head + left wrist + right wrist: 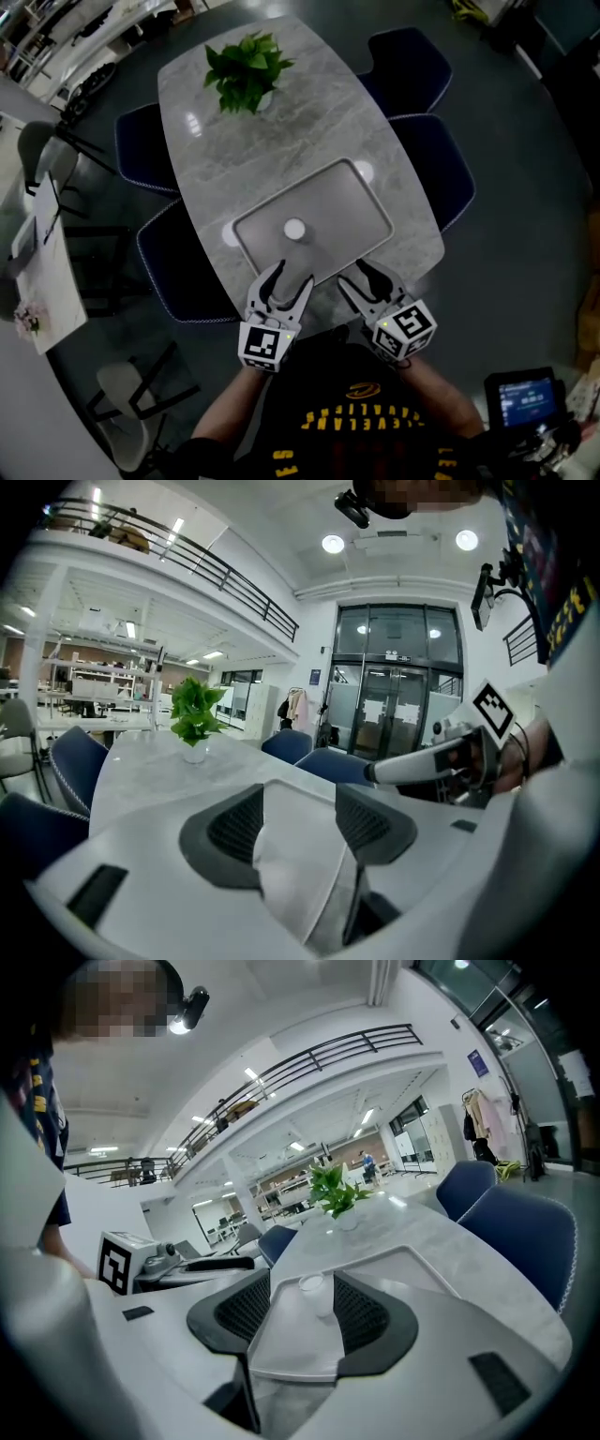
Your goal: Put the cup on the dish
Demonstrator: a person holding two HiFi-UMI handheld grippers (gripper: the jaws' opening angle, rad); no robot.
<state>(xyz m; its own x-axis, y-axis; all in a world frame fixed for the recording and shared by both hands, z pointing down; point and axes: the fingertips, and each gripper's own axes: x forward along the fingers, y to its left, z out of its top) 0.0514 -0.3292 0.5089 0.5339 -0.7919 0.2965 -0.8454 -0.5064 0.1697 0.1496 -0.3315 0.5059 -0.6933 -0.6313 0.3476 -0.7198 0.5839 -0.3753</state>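
A small white cup (294, 229) stands upright in the middle of the grey rectangular dish (361, 202) on the marble table (281, 141). Both grippers hover at the table's near edge, just short of the dish. My left gripper (293, 274) is open with nothing held; in the left gripper view its jaws (300, 808) frame only a corner of the dish (295, 855). My right gripper (353, 274) is open too. In the right gripper view the cup (314, 1290) shows beyond and between the jaws (300, 1307), untouched, on the dish (412, 1265).
A potted green plant (246, 73) stands at the table's far end. Dark blue chairs (441, 169) are pushed in along both long sides of the table. Another white table (47, 272) and a grey chair (122, 394) are on the left.
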